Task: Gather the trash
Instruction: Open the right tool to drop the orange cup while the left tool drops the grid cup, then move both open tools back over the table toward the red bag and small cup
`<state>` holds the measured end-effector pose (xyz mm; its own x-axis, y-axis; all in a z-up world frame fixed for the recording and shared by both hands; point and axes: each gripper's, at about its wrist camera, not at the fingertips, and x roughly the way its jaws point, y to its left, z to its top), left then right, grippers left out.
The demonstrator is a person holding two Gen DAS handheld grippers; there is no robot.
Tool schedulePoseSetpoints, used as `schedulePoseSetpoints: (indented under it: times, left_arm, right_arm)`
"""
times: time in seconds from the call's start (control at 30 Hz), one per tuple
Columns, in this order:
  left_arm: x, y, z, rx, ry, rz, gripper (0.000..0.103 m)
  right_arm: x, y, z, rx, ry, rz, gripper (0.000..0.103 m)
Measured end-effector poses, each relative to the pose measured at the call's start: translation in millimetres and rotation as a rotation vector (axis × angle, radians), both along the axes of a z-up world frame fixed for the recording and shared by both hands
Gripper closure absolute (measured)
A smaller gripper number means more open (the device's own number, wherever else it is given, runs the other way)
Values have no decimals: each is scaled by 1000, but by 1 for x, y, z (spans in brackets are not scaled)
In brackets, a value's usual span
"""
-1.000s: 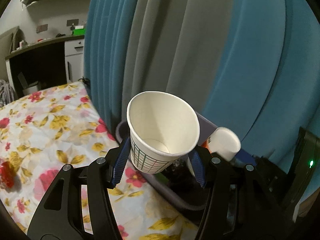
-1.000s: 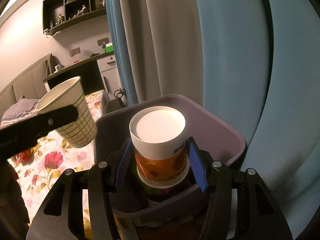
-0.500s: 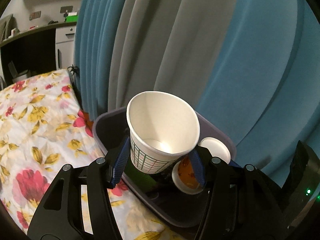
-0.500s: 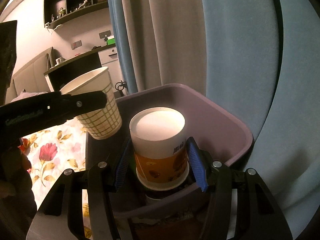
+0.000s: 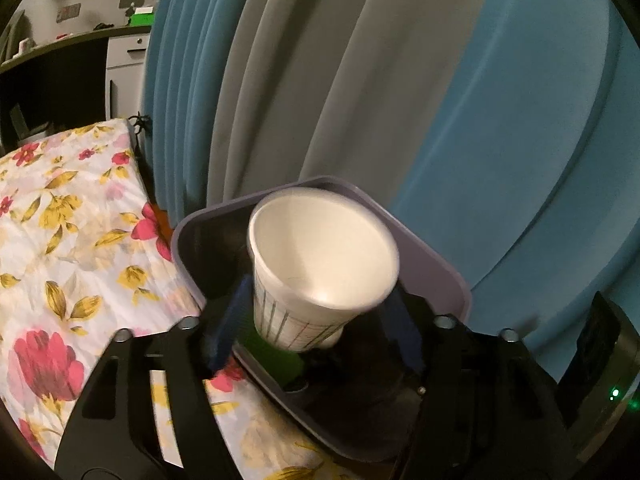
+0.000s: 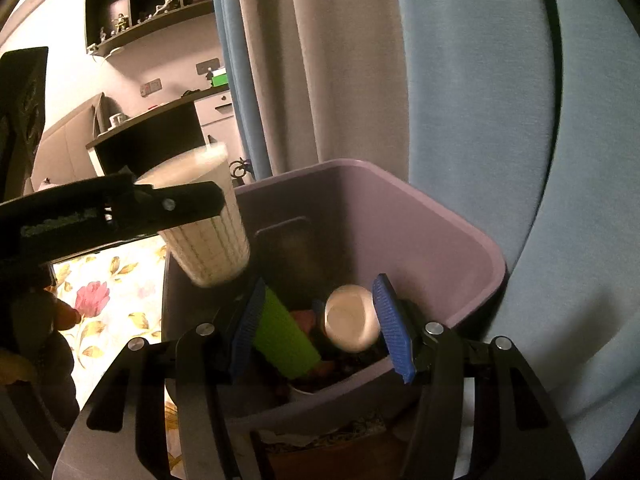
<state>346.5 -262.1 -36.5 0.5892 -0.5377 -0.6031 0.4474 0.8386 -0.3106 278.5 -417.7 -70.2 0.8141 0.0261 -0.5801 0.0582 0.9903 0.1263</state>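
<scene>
Two handheld grippers over a purple trash bin beside a floral bed.
The left gripper, jaws spread, frames a blurred paper cup above the bin. The right gripper jaws are parted and empty; an orange cup lies inside.

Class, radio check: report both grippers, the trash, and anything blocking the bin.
Right gripper open above bin; lidded cup inside. Left gripper open around paper cup, blurred, over bin. Nothing blocking.

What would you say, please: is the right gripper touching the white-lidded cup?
Apart. Right wrist view: the right gripper is open; the white-lidded cup lies below in the purple bin.
</scene>
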Motion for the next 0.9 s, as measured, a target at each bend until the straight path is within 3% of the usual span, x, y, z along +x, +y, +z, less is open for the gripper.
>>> schedulePoseSetpoints:
  times: [0.1, 0.27, 0.47, 0.57, 0.9]
  left_arm:
    - [-4, 10, 6, -9, -27, 26, 16]
    - [-23, 37, 14, 37, -96, 102, 8]
    - [-57, 86, 17, 89, -138, 243, 6]
    - [-72, 109, 20, 109, -139, 308, 6]
    - [-117, 159, 41, 152, -196, 398, 6]
  right_arm:
    - [-7, -5, 2, -1, -8, -16, 44]
    - [-24, -13, 12, 1, -31, -49, 35]
    - [-43, -4, 26, -1, -67, -58, 18]
    - [-47, 12, 31, -14, -66, -28, 16]
    - [-70, 58, 47, -34, -102, 29, 15]
